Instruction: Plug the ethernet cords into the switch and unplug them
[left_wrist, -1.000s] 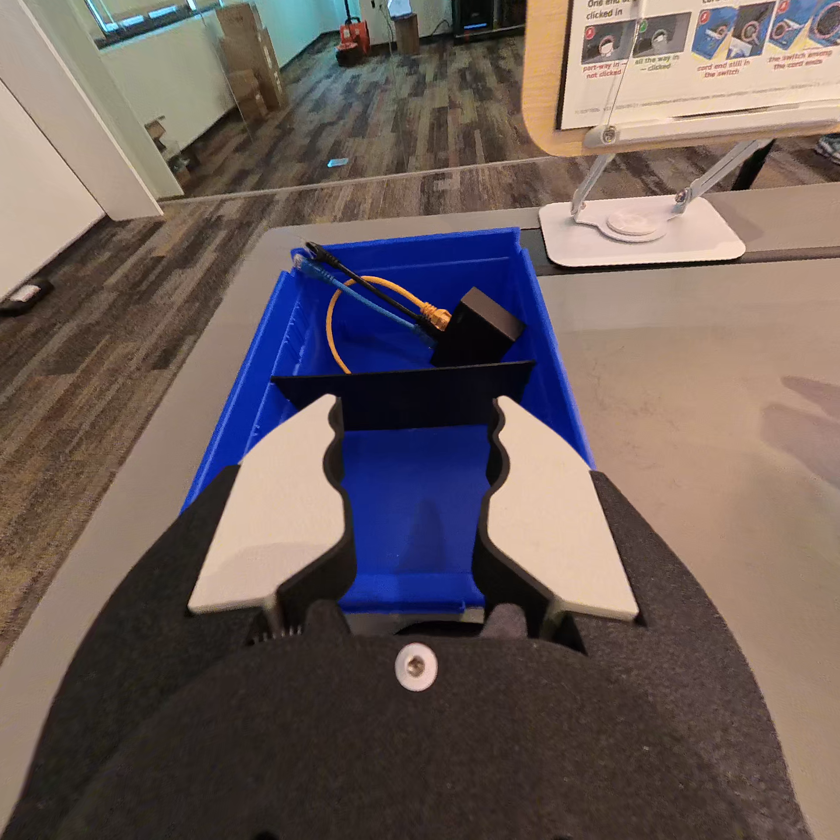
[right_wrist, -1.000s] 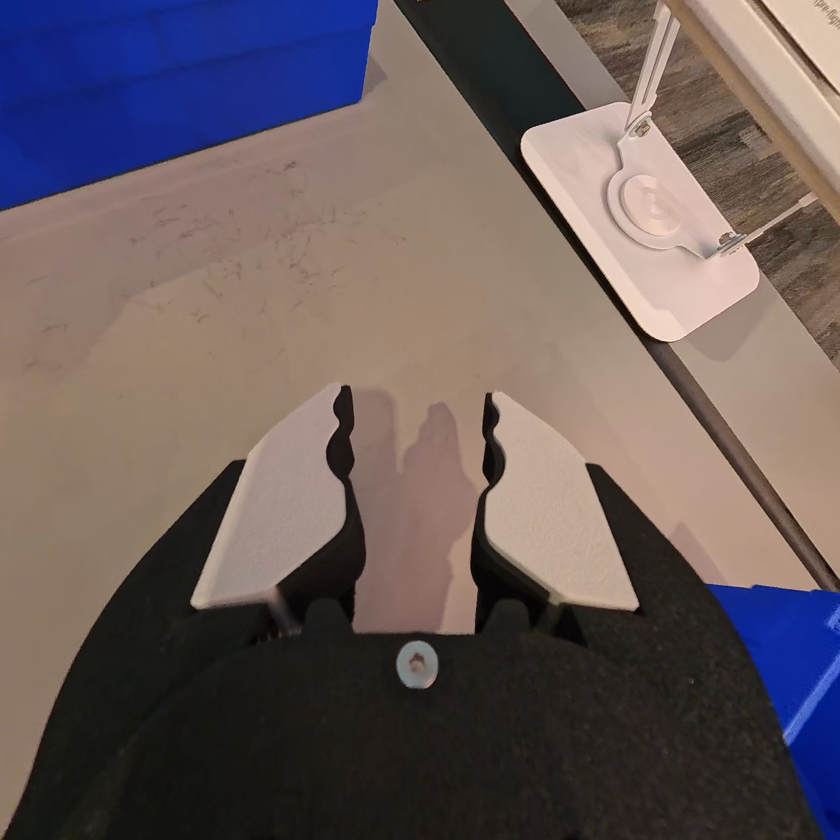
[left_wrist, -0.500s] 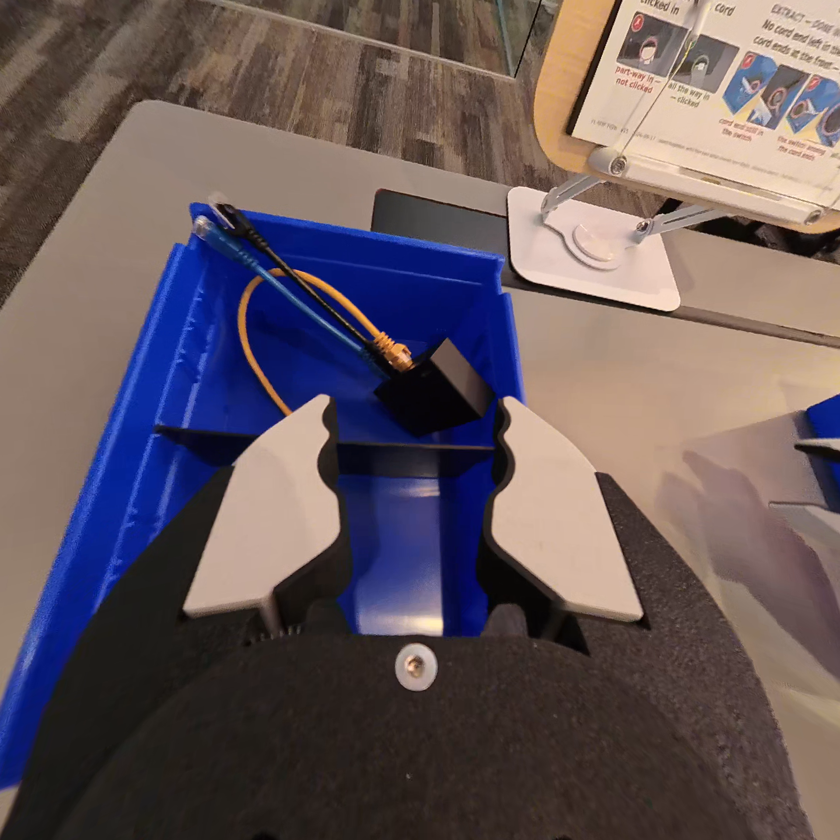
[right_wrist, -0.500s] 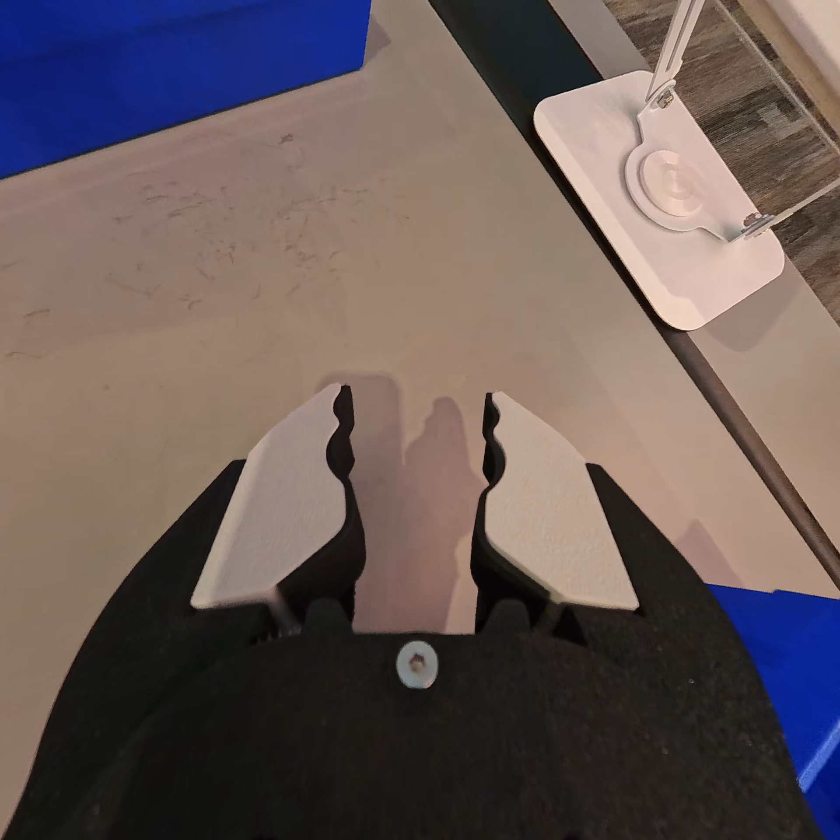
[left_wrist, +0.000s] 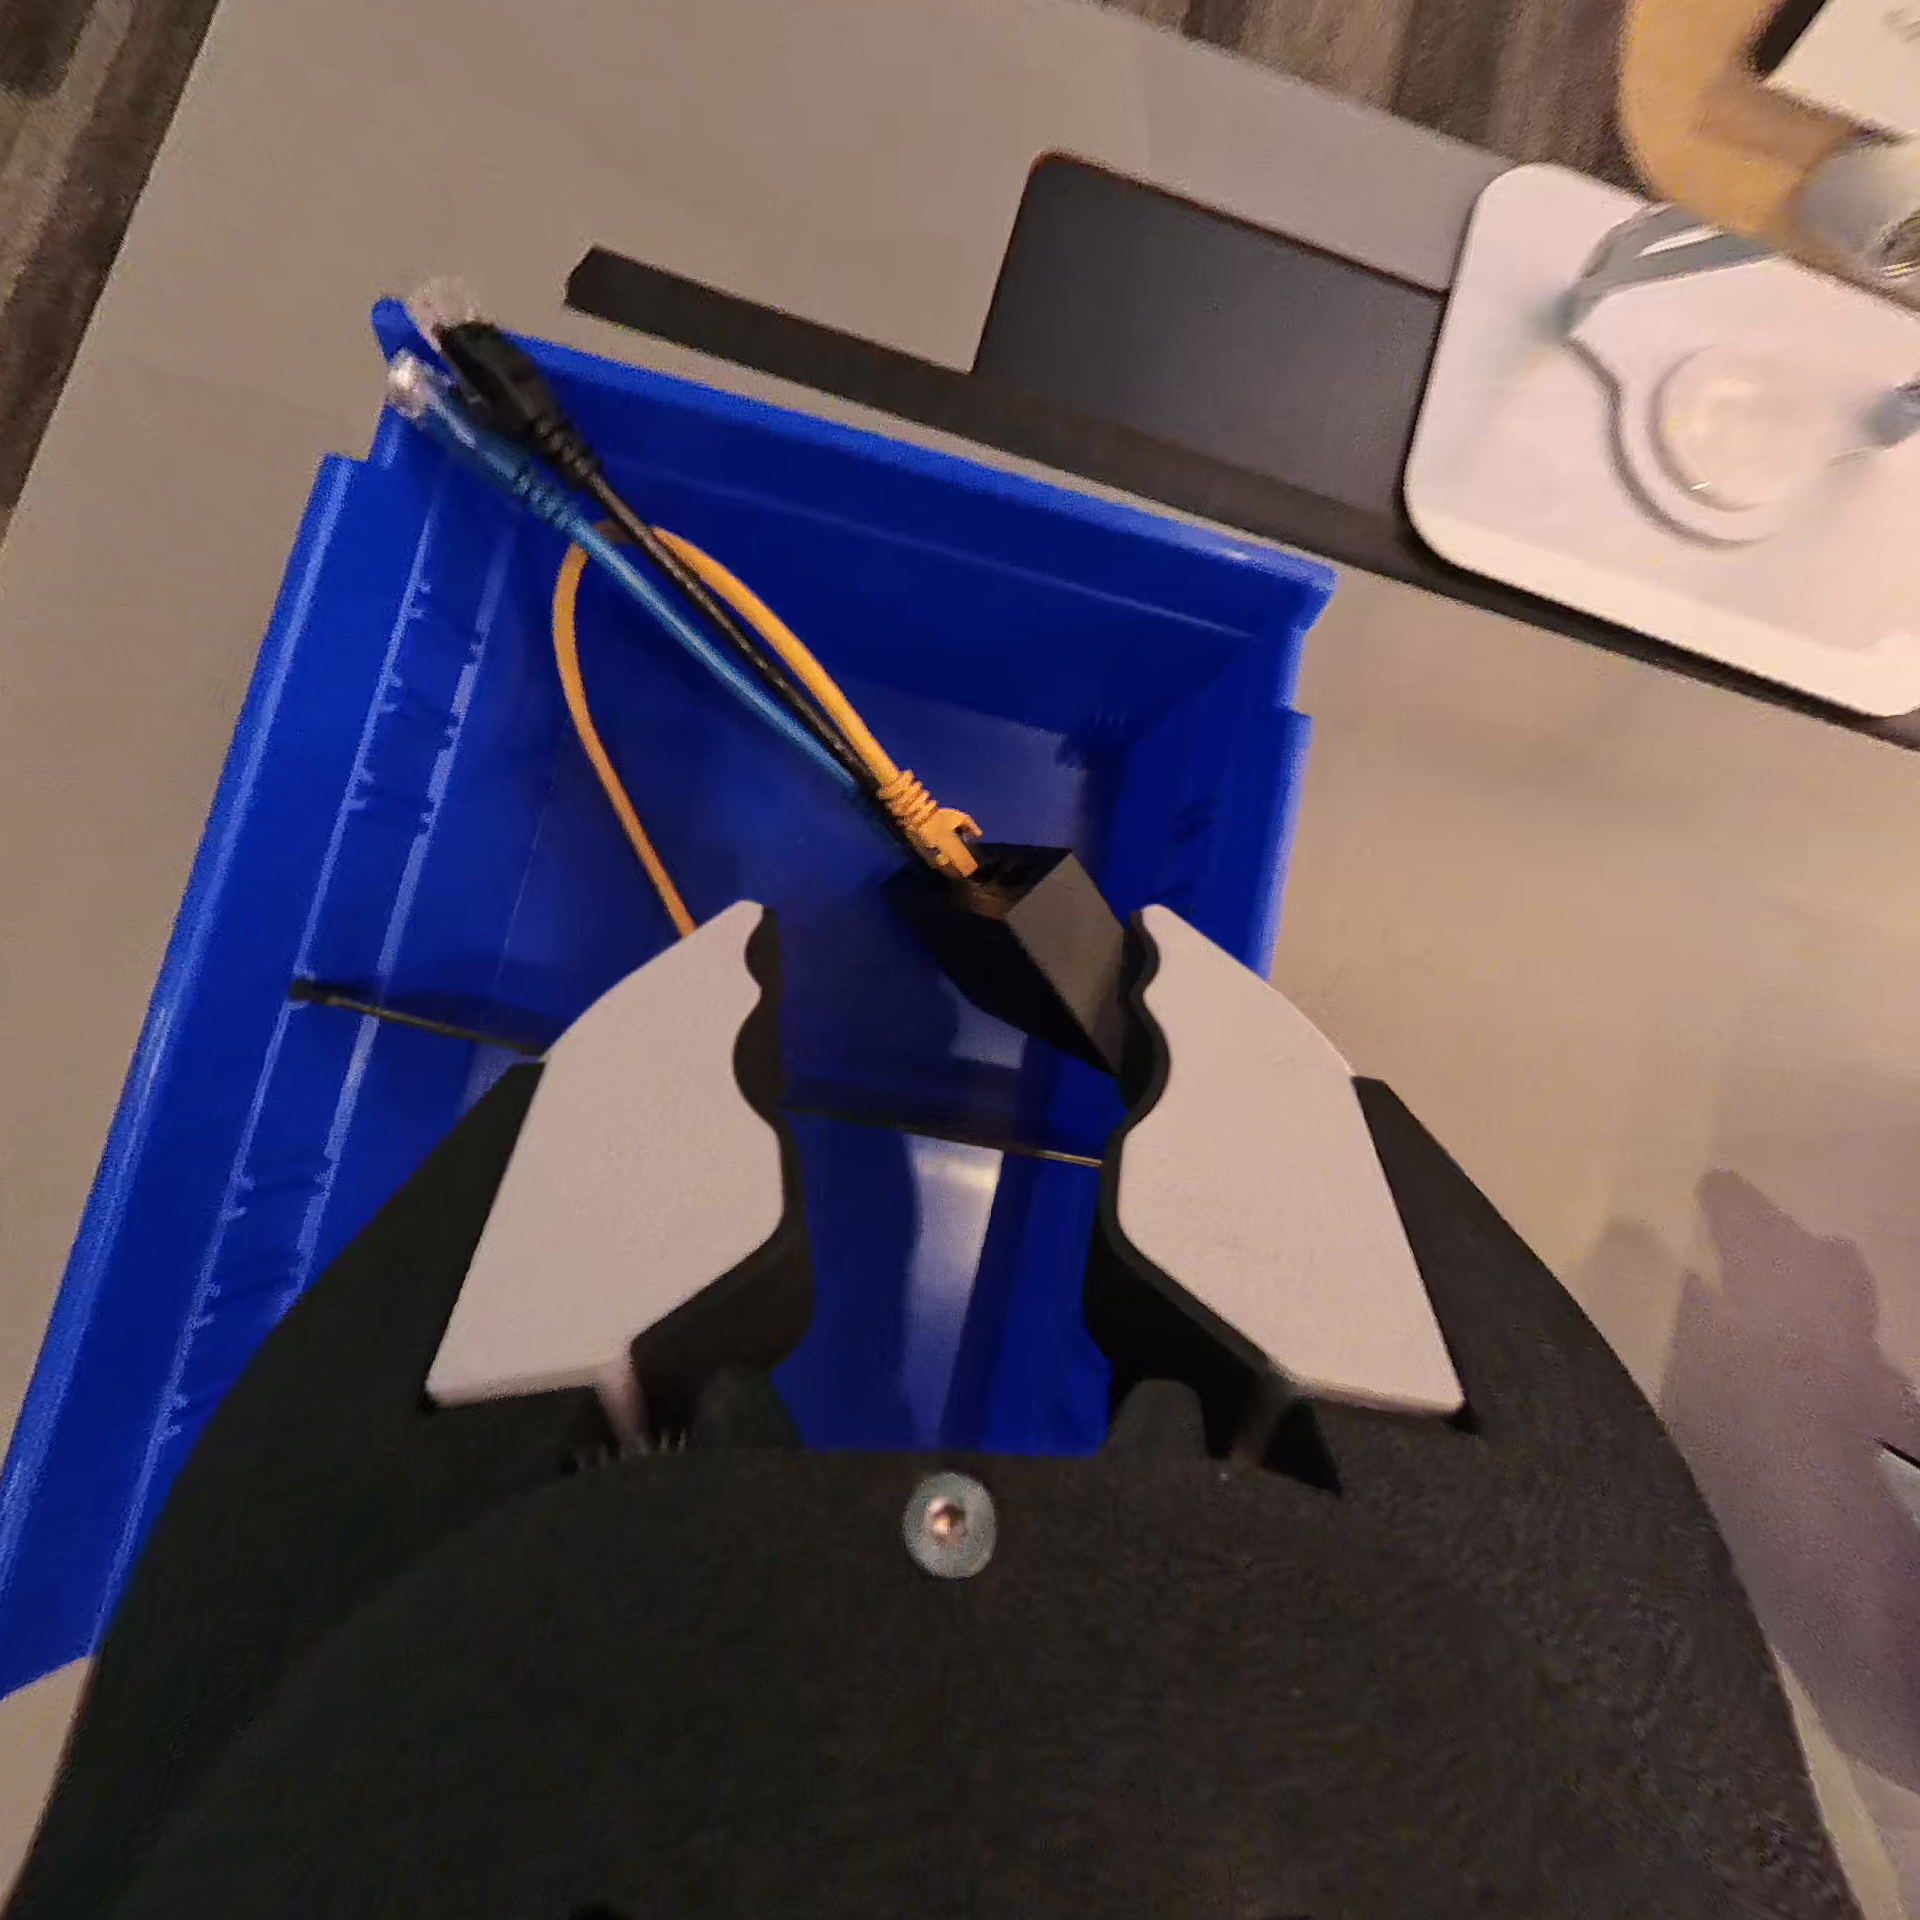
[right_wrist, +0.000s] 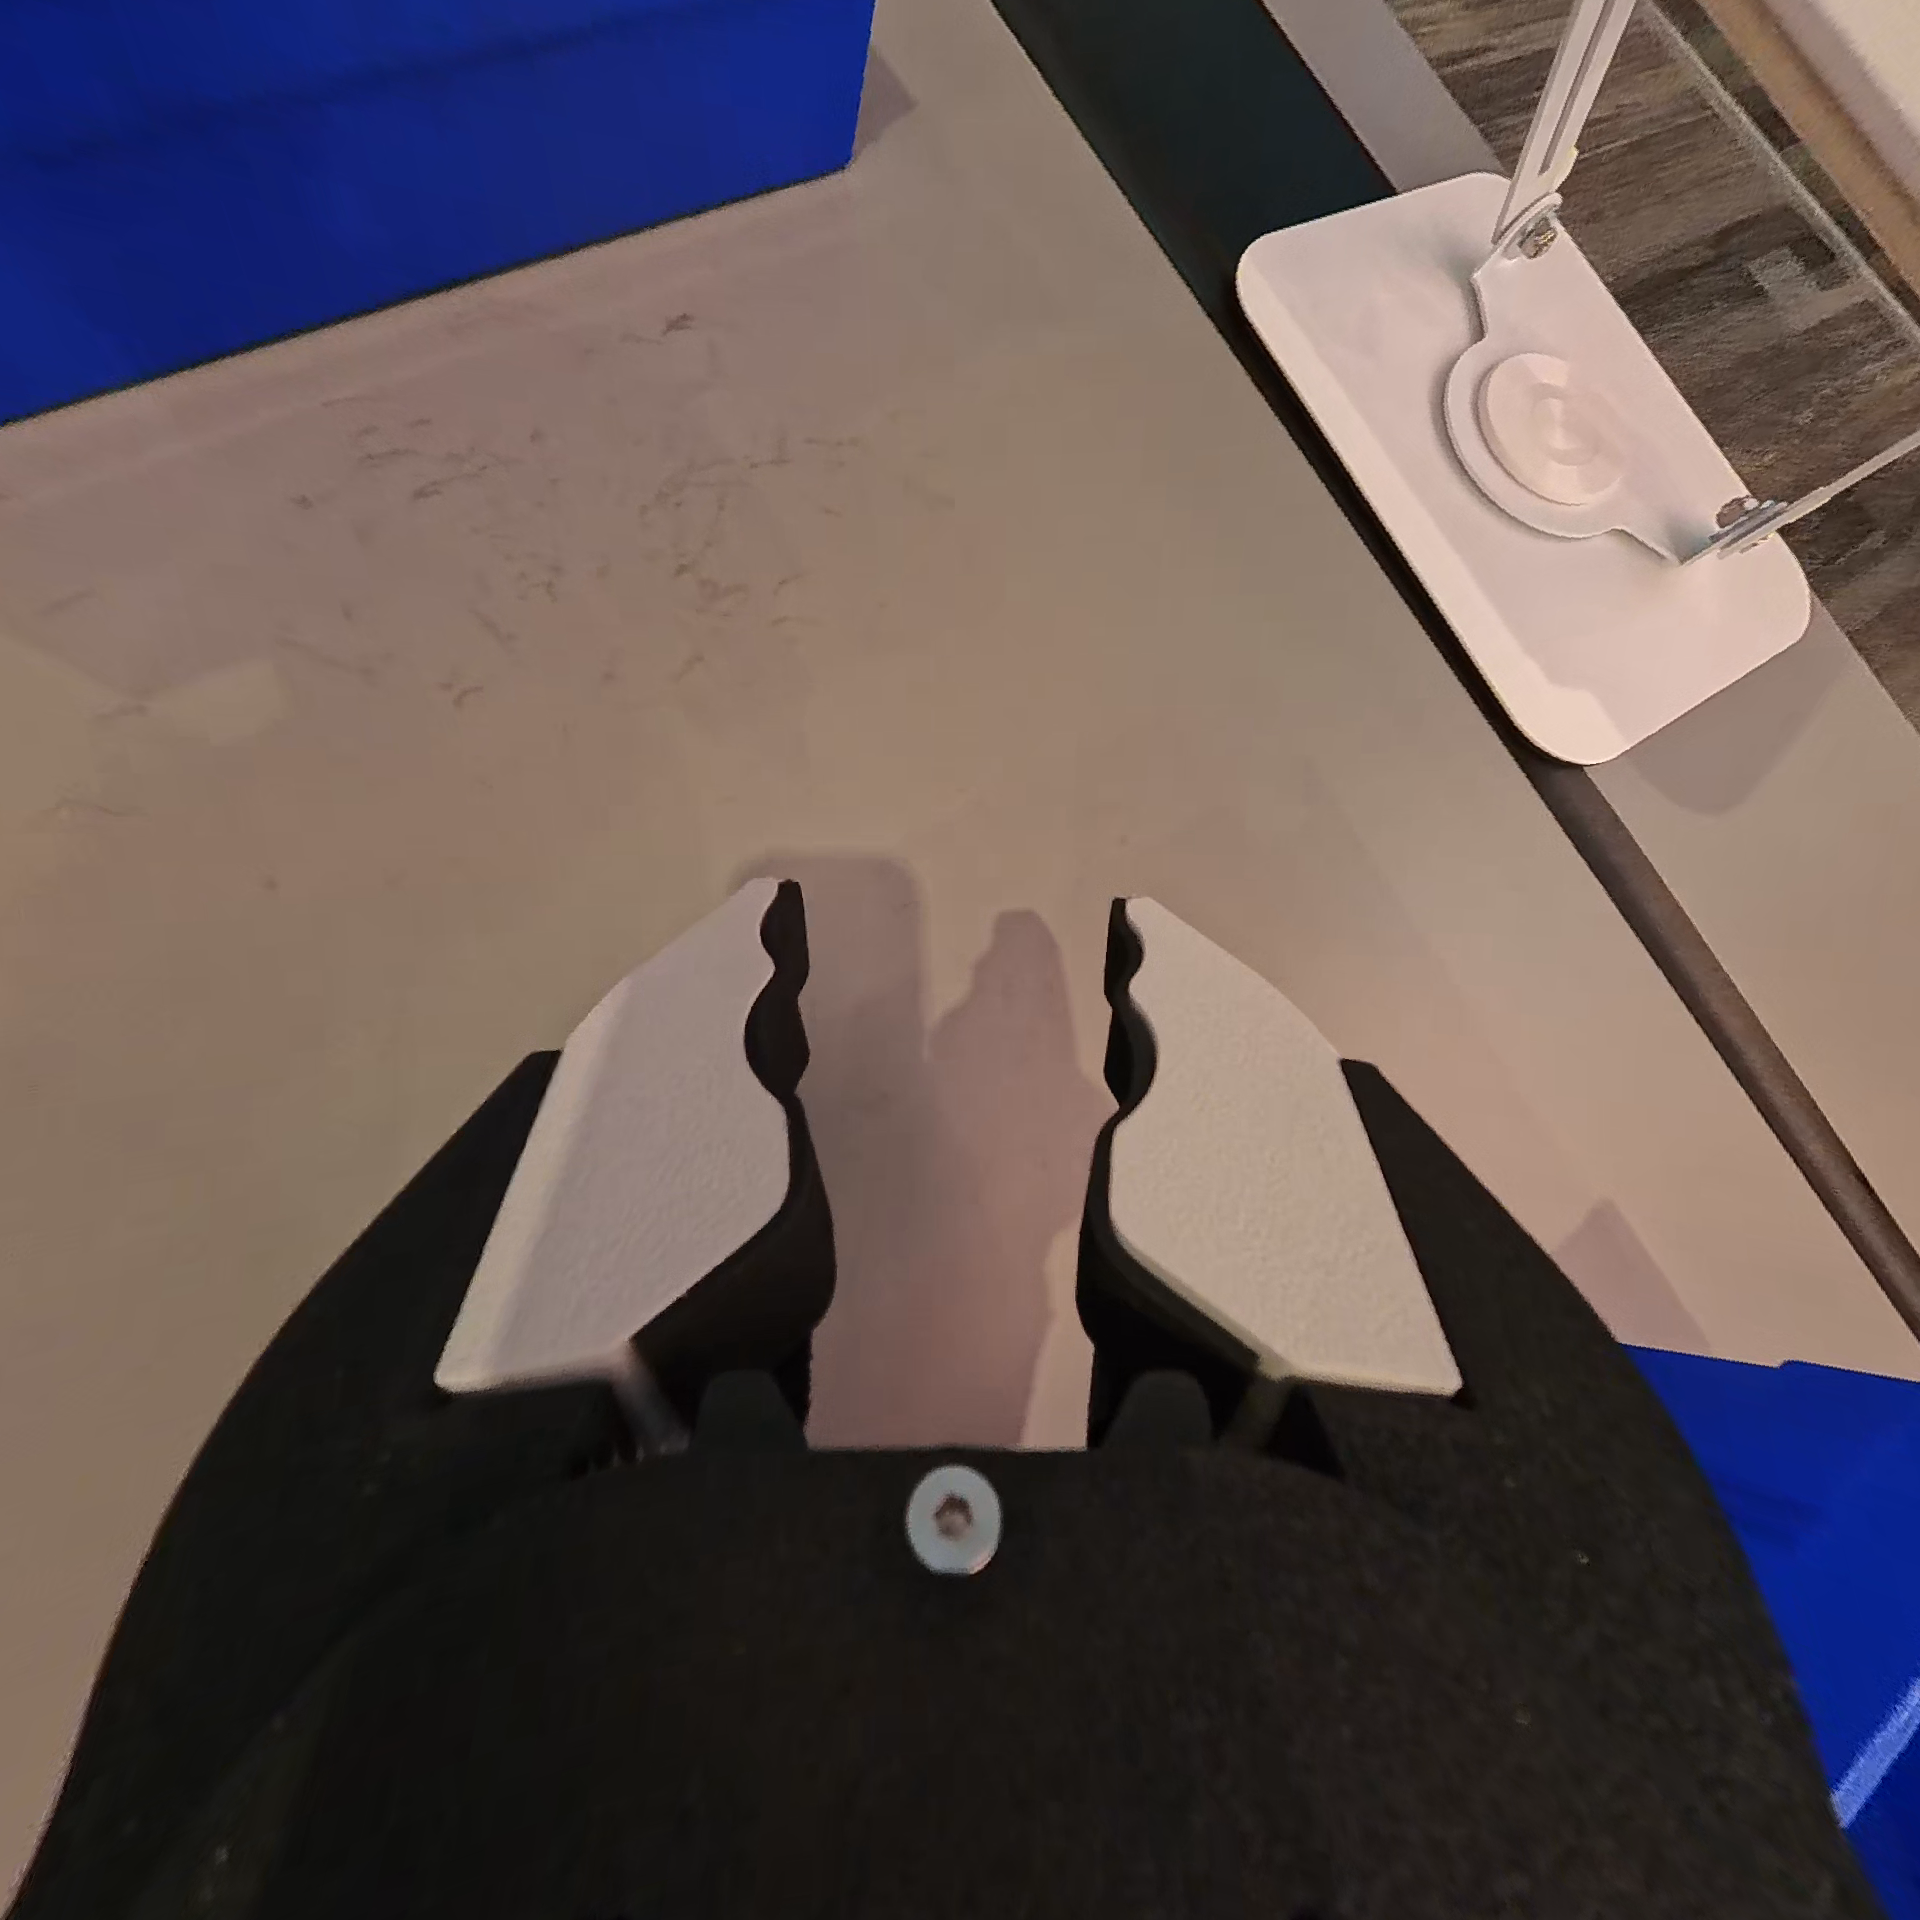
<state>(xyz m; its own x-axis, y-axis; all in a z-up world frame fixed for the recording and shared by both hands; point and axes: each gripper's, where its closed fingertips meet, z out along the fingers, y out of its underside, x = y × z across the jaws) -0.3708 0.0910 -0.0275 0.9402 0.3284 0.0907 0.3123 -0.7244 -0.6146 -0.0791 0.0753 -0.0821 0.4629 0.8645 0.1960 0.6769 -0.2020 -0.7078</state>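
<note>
A small black switch (left_wrist: 1023, 951) lies tilted in the far compartment of a blue bin (left_wrist: 312, 831). A yellow cord (left_wrist: 800, 665), a blue cord (left_wrist: 665, 613) and a black cord (left_wrist: 582, 478) run from it toward the bin's far left corner. The yellow plug (left_wrist: 935, 826) sits at the switch's port face. My left gripper (left_wrist: 948, 925) is open and empty above the bin, its right finger (left_wrist: 1247, 1122) just beside the switch. My right gripper (right_wrist: 951, 899) is open and empty over bare grey table (right_wrist: 520, 727).
A black divider (left_wrist: 416, 1023) crosses the bin. A white stand base (left_wrist: 1662, 457) sits at the far right and also shows in the right wrist view (right_wrist: 1538, 478). A dark strip (left_wrist: 1195, 332) runs along the table. Another blue bin (right_wrist: 416, 156) and a blue corner (right_wrist: 1849, 1558) show in the right view. Some 30 cm of space lies between my two pairs of fingers. Measured from the fingertips, the yellow plug (left_wrist: 935, 826) is 6 cm or so from the left gripper and 30 cm from the right.
My left gripper has moved forward and tipped down over the bin, closing in on the switch. My right gripper has drifted slightly; both stay open.
</note>
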